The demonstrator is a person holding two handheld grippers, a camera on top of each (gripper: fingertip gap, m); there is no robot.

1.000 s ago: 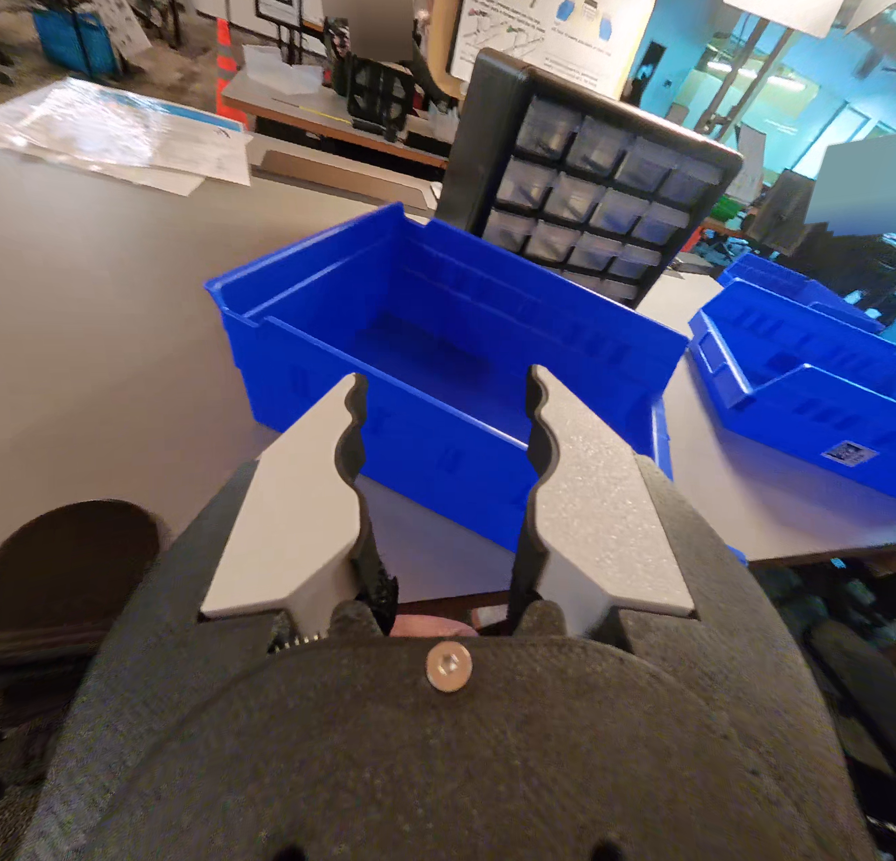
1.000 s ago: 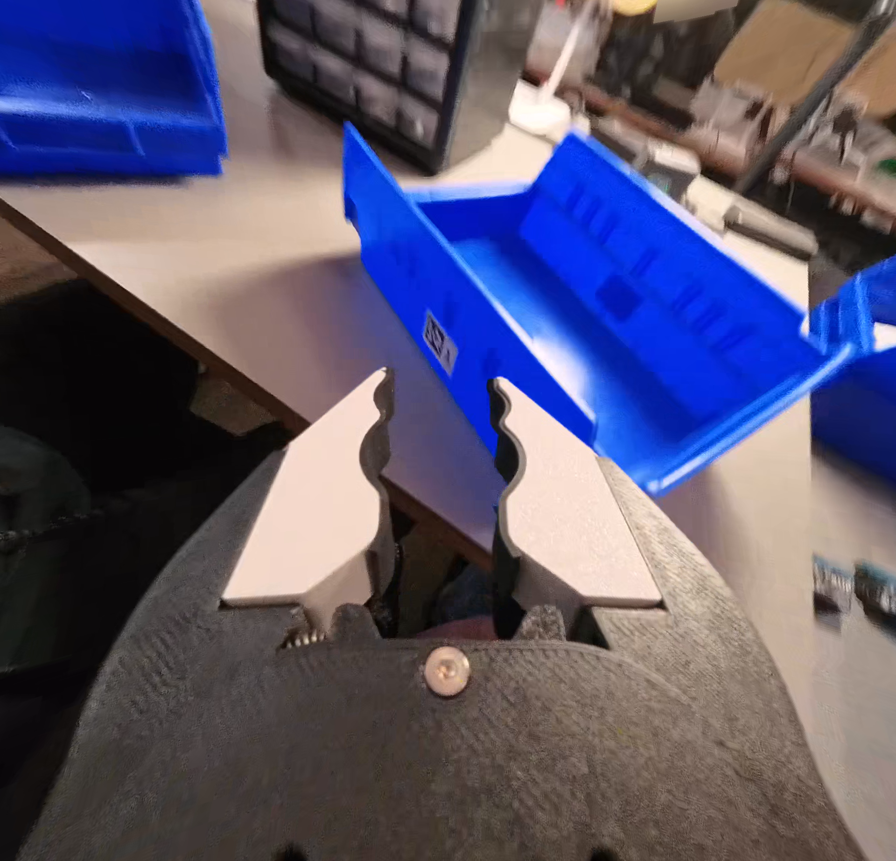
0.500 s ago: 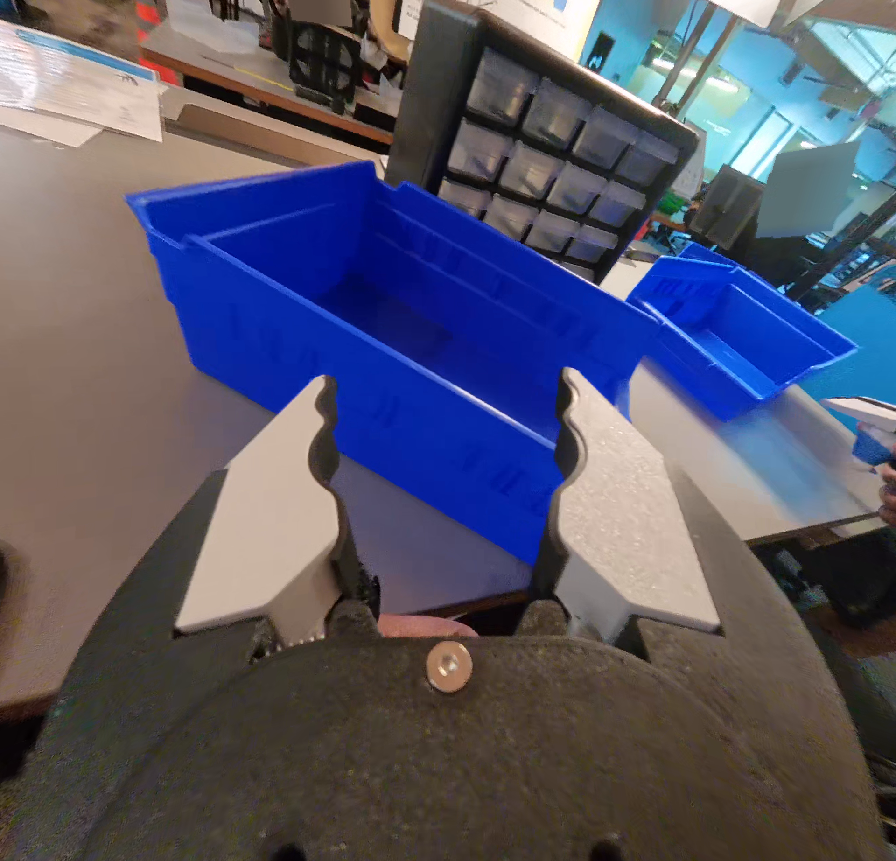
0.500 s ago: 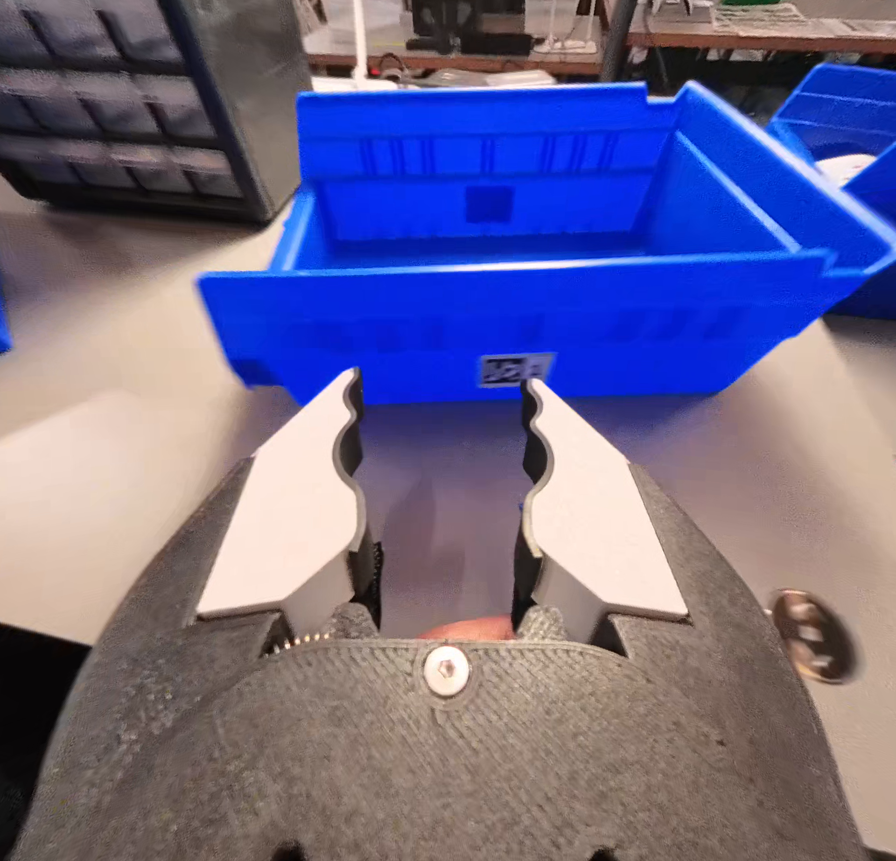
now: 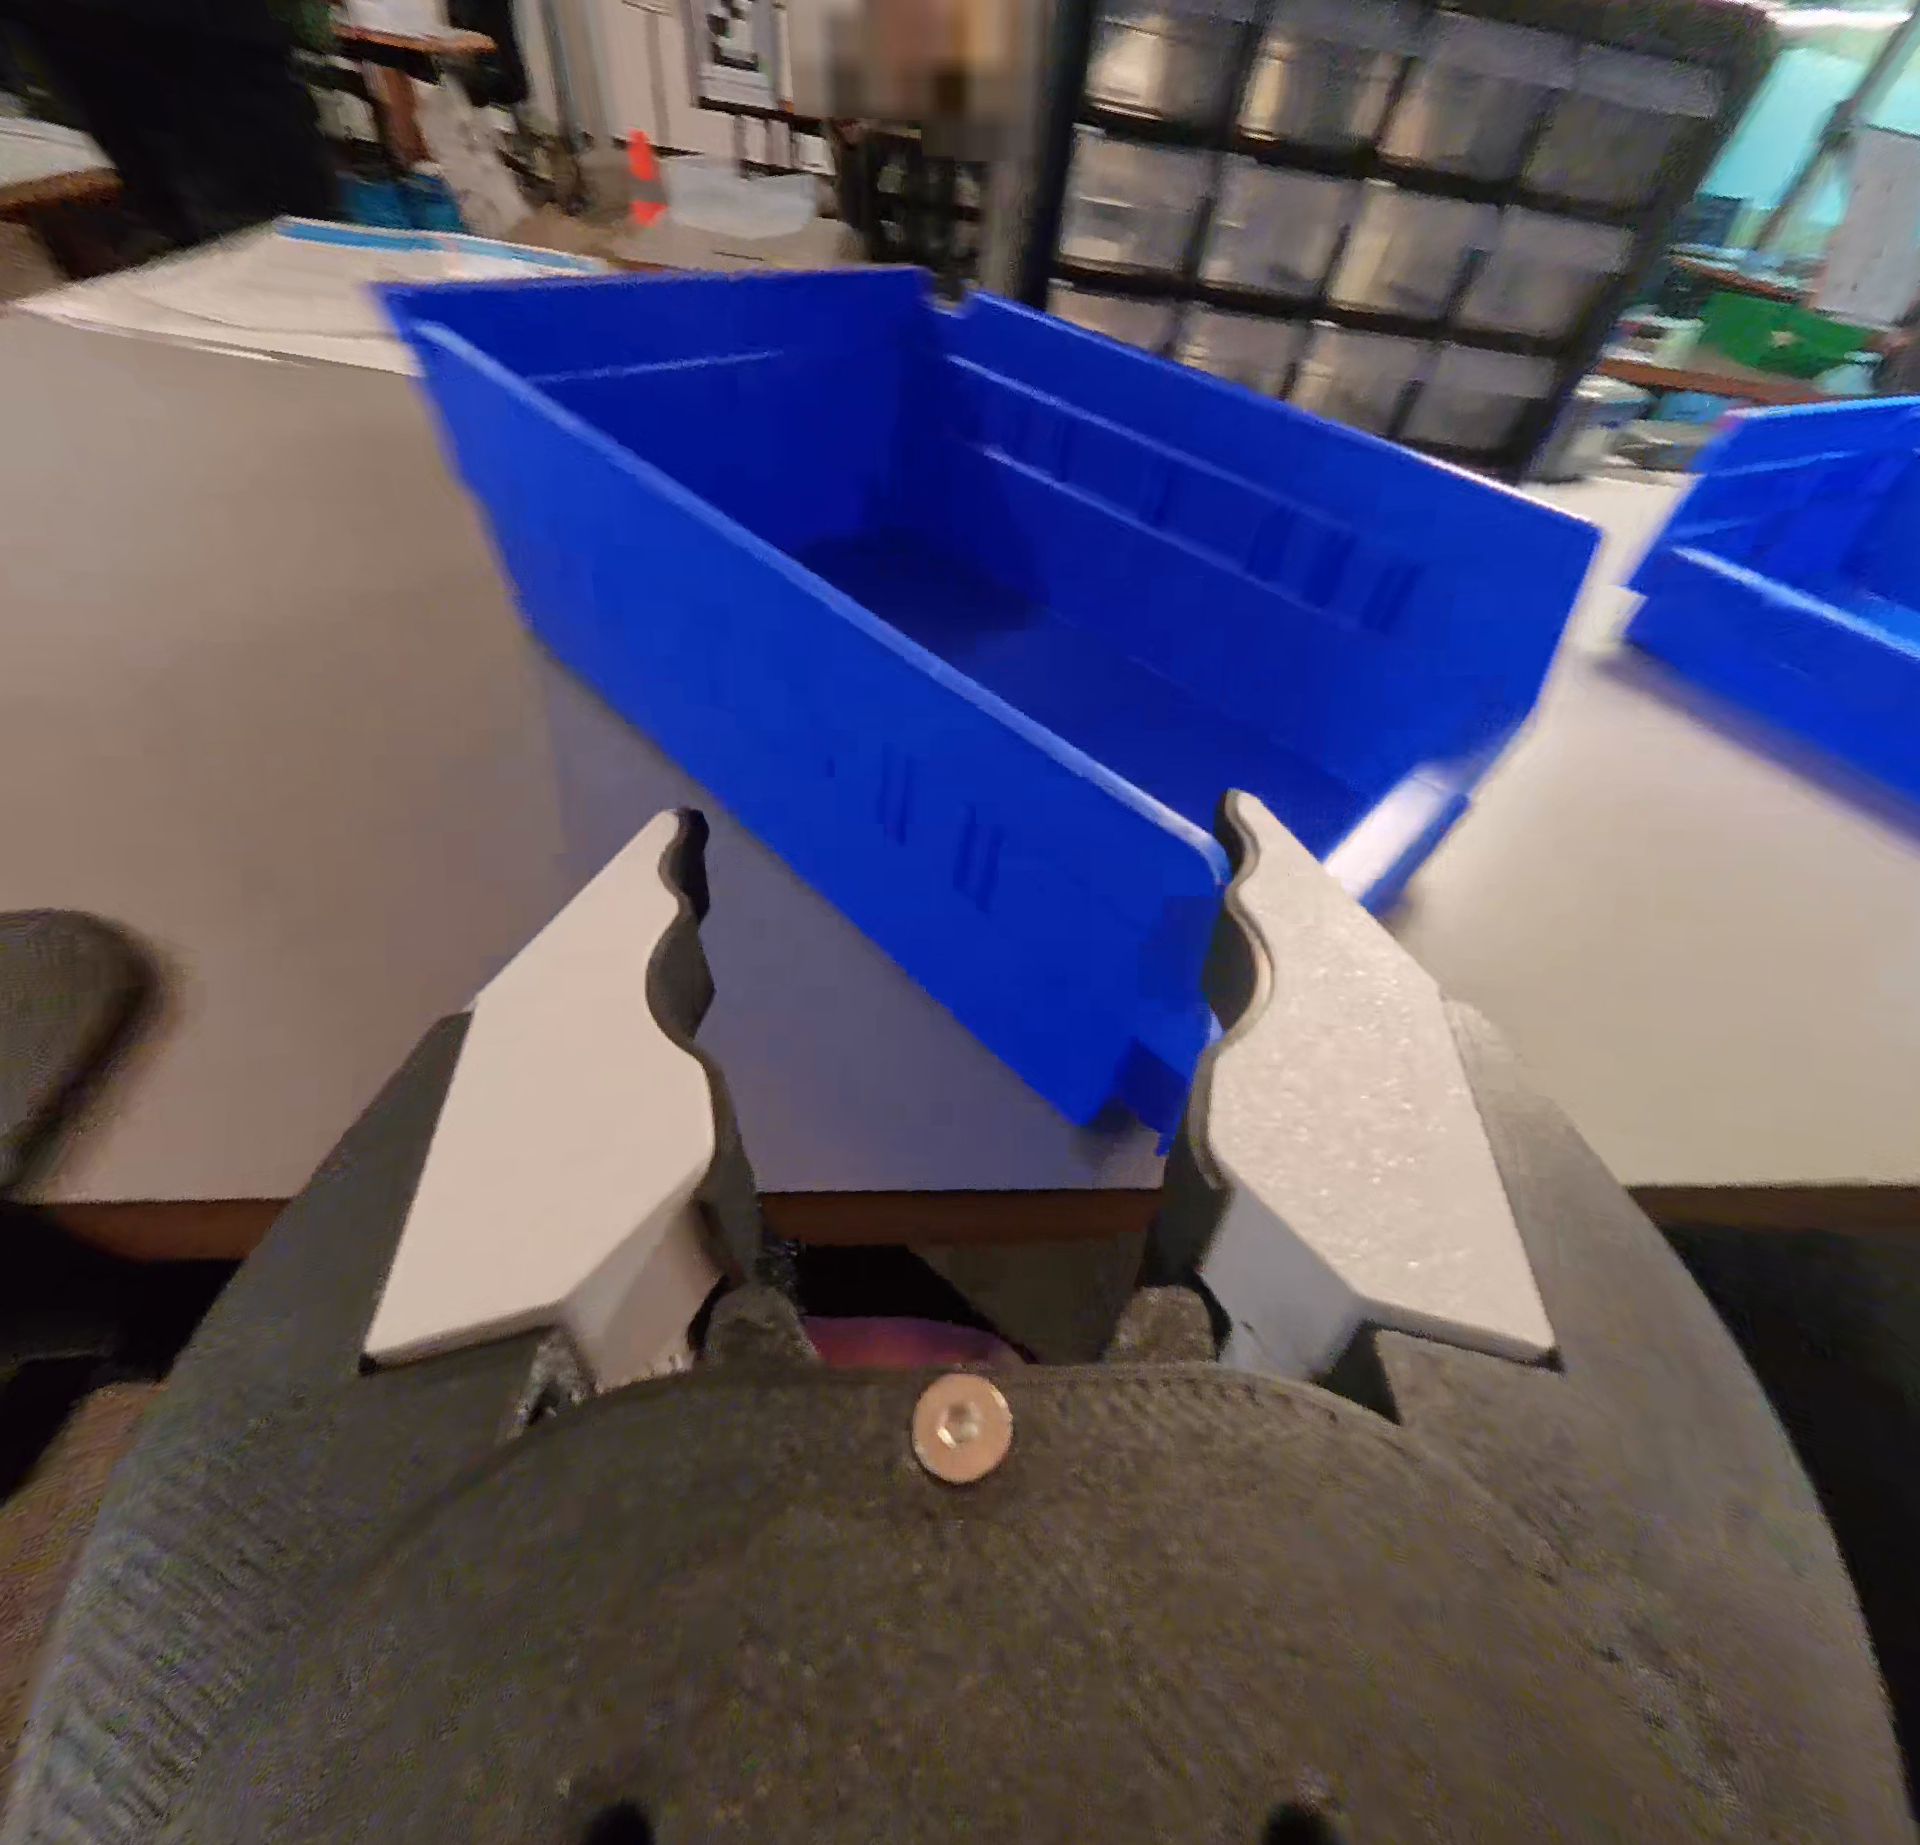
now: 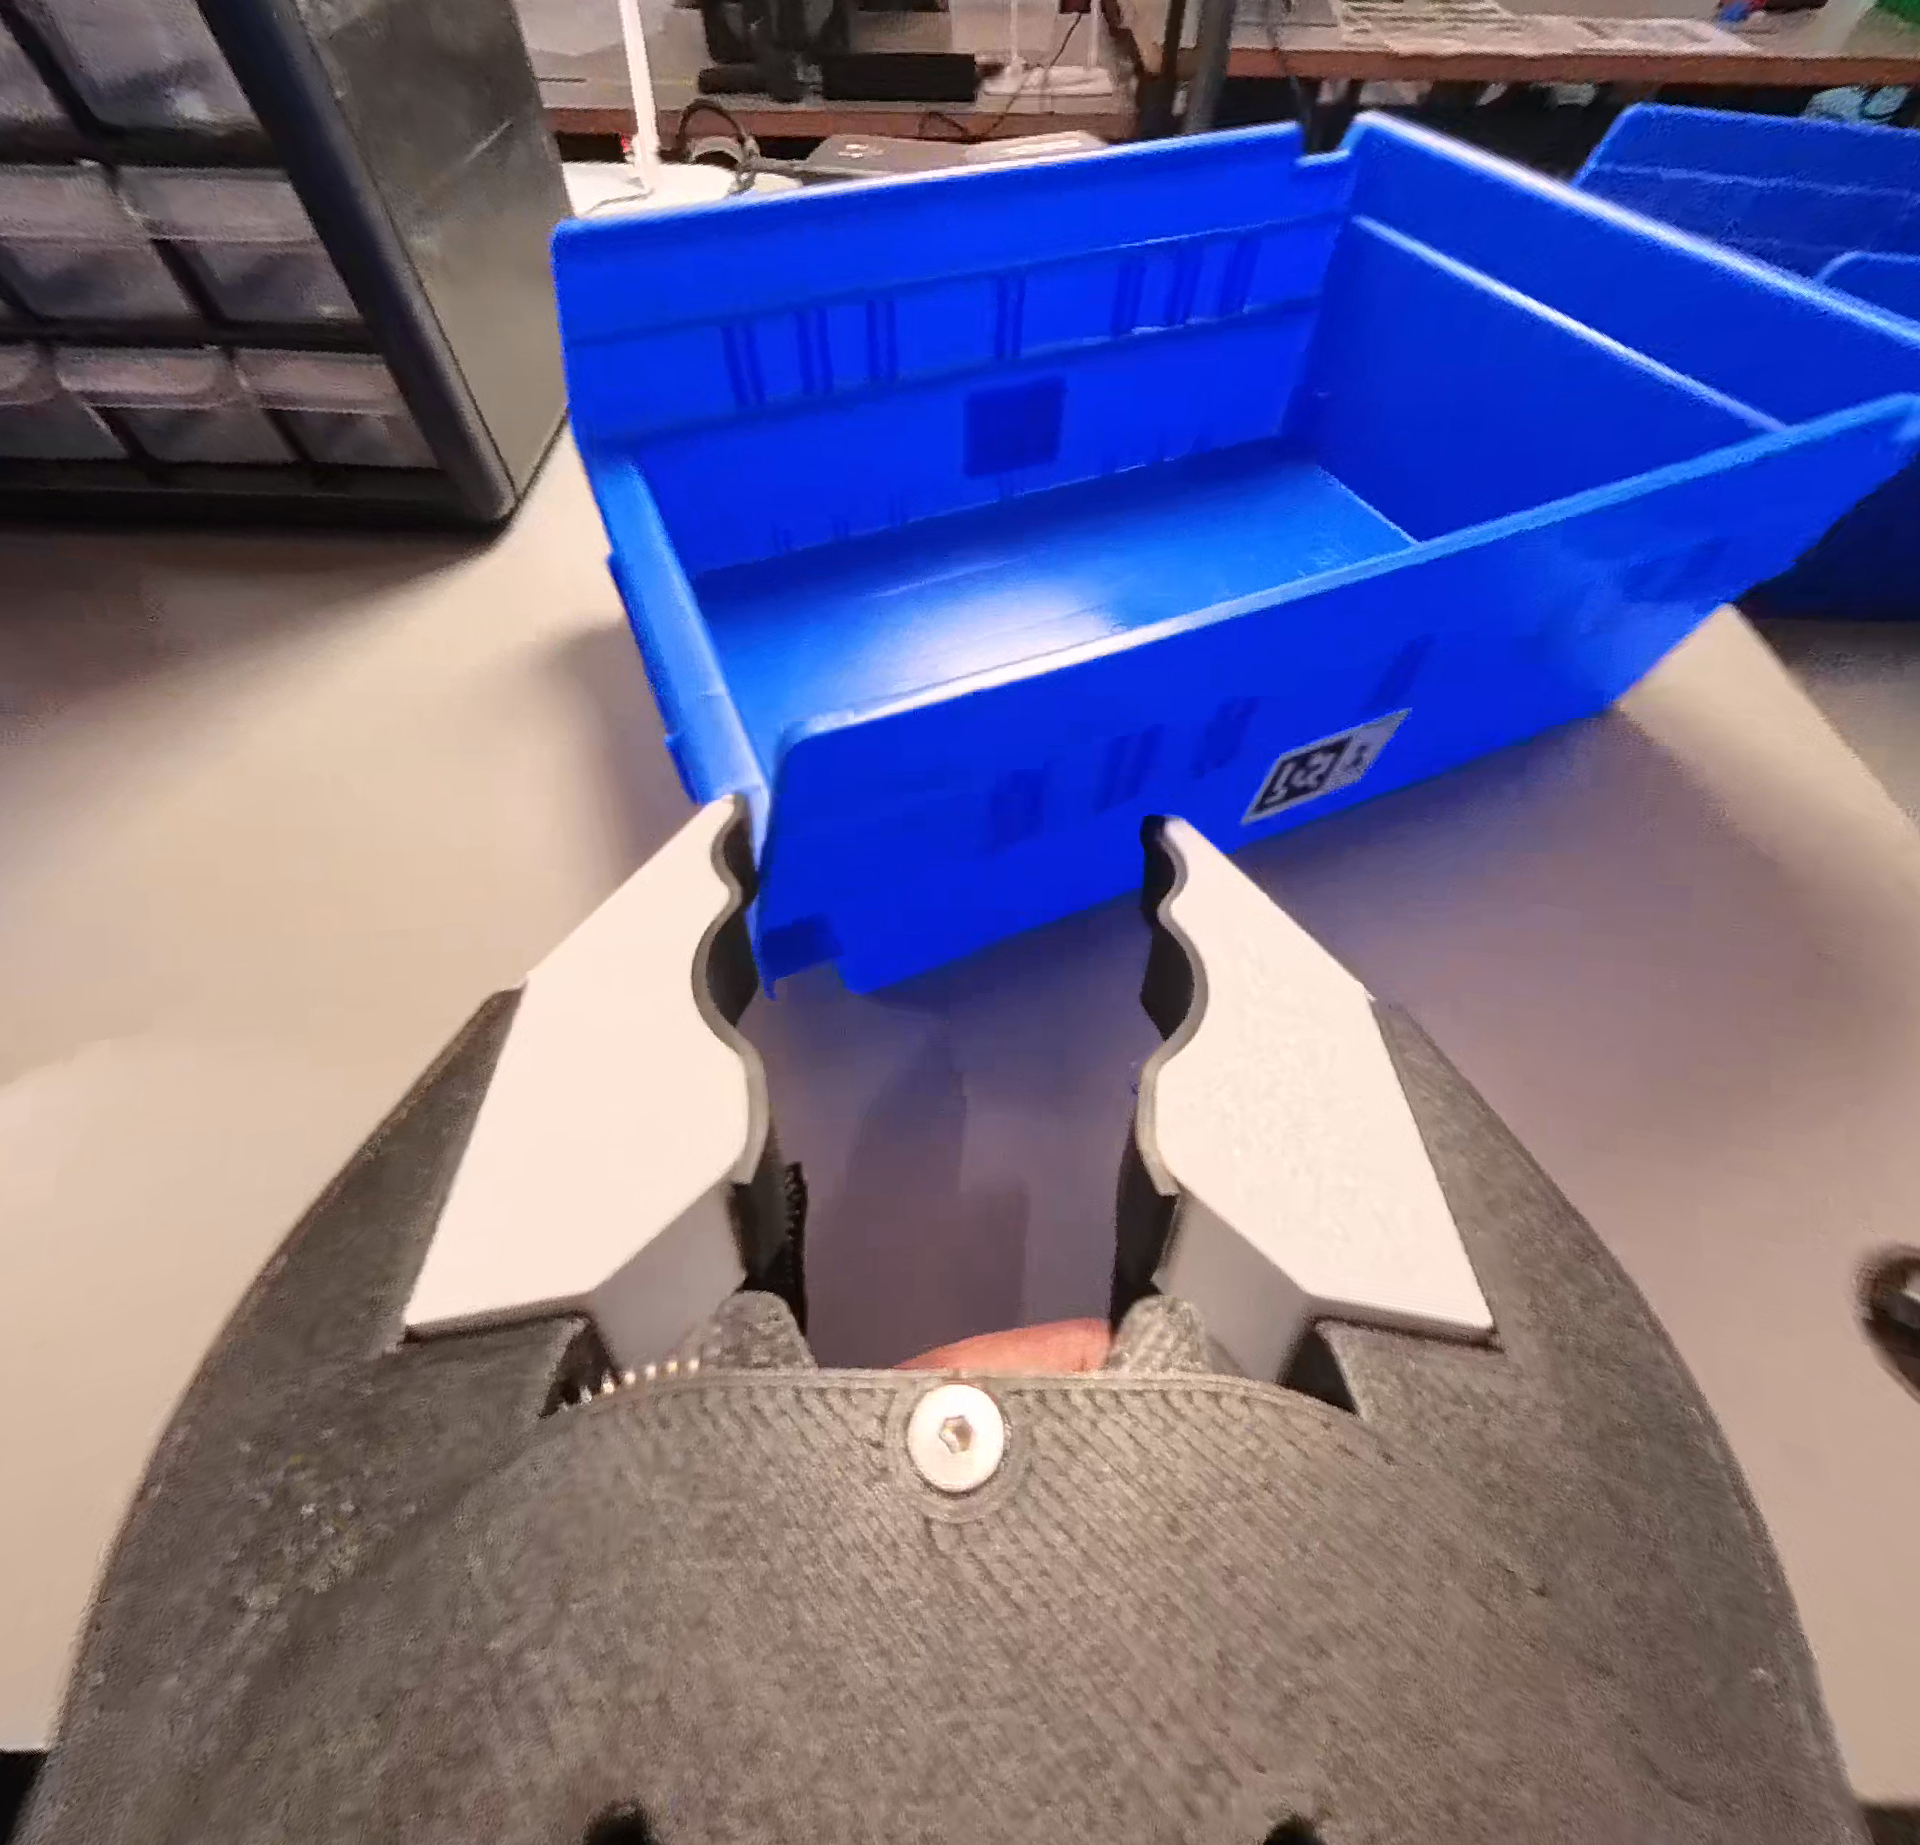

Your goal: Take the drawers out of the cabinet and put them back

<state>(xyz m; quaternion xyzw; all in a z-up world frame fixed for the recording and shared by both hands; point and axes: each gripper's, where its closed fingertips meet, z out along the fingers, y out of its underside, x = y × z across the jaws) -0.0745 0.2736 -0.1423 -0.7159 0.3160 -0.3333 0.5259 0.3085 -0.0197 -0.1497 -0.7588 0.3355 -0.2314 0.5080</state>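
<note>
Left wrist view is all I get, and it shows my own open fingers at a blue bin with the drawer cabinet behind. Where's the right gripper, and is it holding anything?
Observer: The right gripper is open and holds nothing. It sits at the near corner of another blue bin, with the end of the bin's near wall between its fingers.
Operator: Anything inside that bin?
Observer: No, its floor is bare.
Operator: Any mark that tells it apart from mine?
Observer: Yes, a small black and white sticker on the outside of its near wall, to the right of the fingers.
</note>
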